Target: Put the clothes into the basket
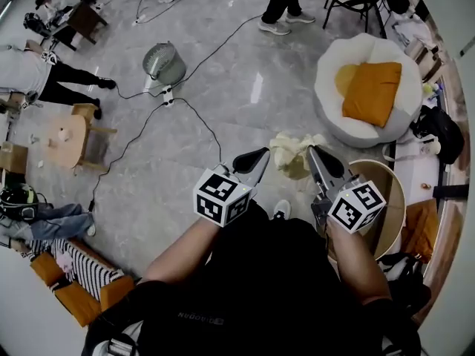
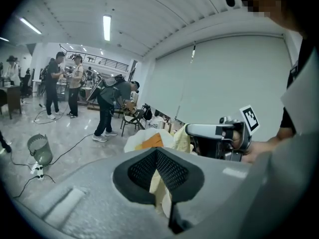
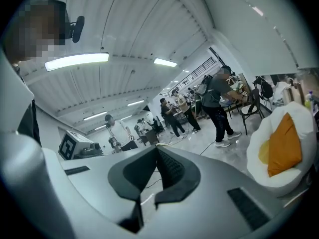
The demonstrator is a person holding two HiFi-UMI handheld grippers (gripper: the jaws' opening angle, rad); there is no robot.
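Observation:
A pale yellow cloth (image 1: 291,154) hangs bunched at waist height between my two grippers. My left gripper (image 1: 263,154) has its jaws shut at the cloth's left end. In the left gripper view the cloth (image 2: 182,139) shows right behind the closed tips of the left gripper (image 2: 157,151) and reaches across to the right gripper (image 2: 190,130). My right gripper (image 1: 313,153) is shut at the cloth's right end. In the right gripper view only a pale scrap shows at the tips of the right gripper (image 3: 157,147). The round basket (image 1: 401,199) with a wooden rim stands on the floor under my right forearm.
A white beanbag (image 1: 338,65) with an orange cushion (image 1: 371,91) lies beyond the basket. A wire bin (image 1: 163,61) and a black cable (image 1: 200,117) are on the floor ahead to the left. Several people stand farther off. A small wooden table (image 1: 63,139) is at the far left.

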